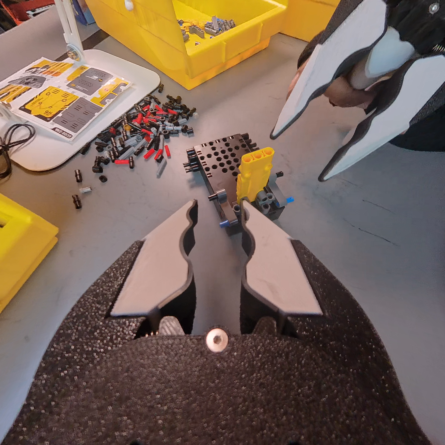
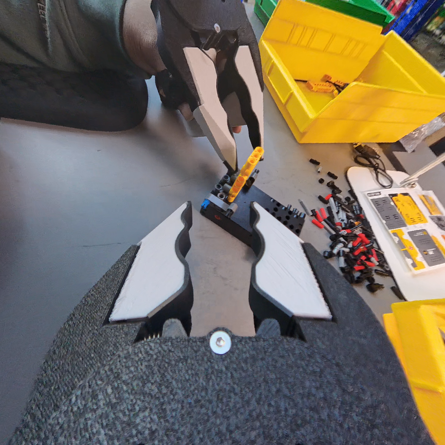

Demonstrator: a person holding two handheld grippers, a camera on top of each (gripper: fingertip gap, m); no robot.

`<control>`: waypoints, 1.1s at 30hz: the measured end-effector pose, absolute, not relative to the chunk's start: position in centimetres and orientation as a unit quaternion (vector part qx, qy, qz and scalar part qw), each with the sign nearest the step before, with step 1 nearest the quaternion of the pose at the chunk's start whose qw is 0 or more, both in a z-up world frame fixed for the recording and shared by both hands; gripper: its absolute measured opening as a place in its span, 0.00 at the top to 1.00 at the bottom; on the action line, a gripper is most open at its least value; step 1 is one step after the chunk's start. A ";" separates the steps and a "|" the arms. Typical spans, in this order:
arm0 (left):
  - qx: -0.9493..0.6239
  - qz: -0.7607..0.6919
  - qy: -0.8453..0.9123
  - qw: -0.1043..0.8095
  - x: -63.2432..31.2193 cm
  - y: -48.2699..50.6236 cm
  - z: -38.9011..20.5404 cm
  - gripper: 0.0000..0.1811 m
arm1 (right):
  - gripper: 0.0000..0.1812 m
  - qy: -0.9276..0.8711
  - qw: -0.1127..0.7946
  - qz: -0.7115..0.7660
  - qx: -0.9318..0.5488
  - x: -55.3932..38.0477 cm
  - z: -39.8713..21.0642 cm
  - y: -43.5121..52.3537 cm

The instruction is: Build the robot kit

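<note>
We hold our left gripper (image 1: 219,204) low over the grey table (image 1: 337,265). Its two fingers are spread apart, and it pinches nothing. Its right fingertip (image 1: 244,204) is touching or almost touching the foot of a yellow beam (image 1: 252,173). The beam stands up on a black block with many holes (image 1: 221,159). Small grey pieces (image 1: 265,199) sit by the foot of the beam, and a blue pin (image 1: 224,223) pokes out of the near end of the block.

Our right gripper (image 2: 220,207) is spread wide too and holds nothing. It hangs above the table, near the block, without touching it.

Beside the block lies a heap of little red, black and grey pins (image 1: 144,130). Next to the heap a sheet of stickers (image 1: 60,96) lies on a white stand base (image 1: 134,77). Behind them is a yellow bin (image 1: 216,48) with some pieces inside.
</note>
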State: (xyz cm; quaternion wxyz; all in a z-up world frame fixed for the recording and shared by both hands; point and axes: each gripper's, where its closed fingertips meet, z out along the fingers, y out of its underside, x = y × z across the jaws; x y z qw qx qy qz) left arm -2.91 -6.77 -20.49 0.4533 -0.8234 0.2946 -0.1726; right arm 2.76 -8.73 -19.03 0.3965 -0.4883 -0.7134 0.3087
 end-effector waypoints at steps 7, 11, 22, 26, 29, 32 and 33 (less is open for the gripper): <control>-0.815 -0.181 0.258 0.487 -4.7 -6.2 -19.0 0.77 | 0.62 -0.743 0.353 0.272 -0.500 2.6 -20.1 -3.3; -0.790 -0.250 0.314 0.465 -2.2 -8.3 -18.8 0.59 | 0.58 -0.769 0.318 0.243 -0.498 2.0 -22.6 -2.0; -0.839 -0.116 0.356 0.396 -2.5 -7.2 -23.5 0.57 | 0.75 -0.711 0.323 0.223 -0.583 2.2 -23.4 -1.4; -0.849 -0.093 0.349 0.386 -3.6 -6.9 -24.2 0.61 | 0.77 -0.706 0.335 0.199 -0.591 2.1 -23.3 -1.5; -0.850 -0.096 0.347 0.384 -4.0 -6.9 -24.2 0.61 | 0.78 -0.713 0.351 0.193 -0.576 1.9 -23.3 -1.6; -0.851 -0.096 0.345 0.383 -4.5 -7.0 -24.3 0.61 | 0.78 -0.706 0.361 0.211 -0.572 1.6 -23.1 -1.6; -0.852 -0.096 0.343 0.383 -4.7 -7.0 -24.3 0.62 | 0.78 -0.703 0.364 0.216 -0.571 1.5 -23.0 -1.7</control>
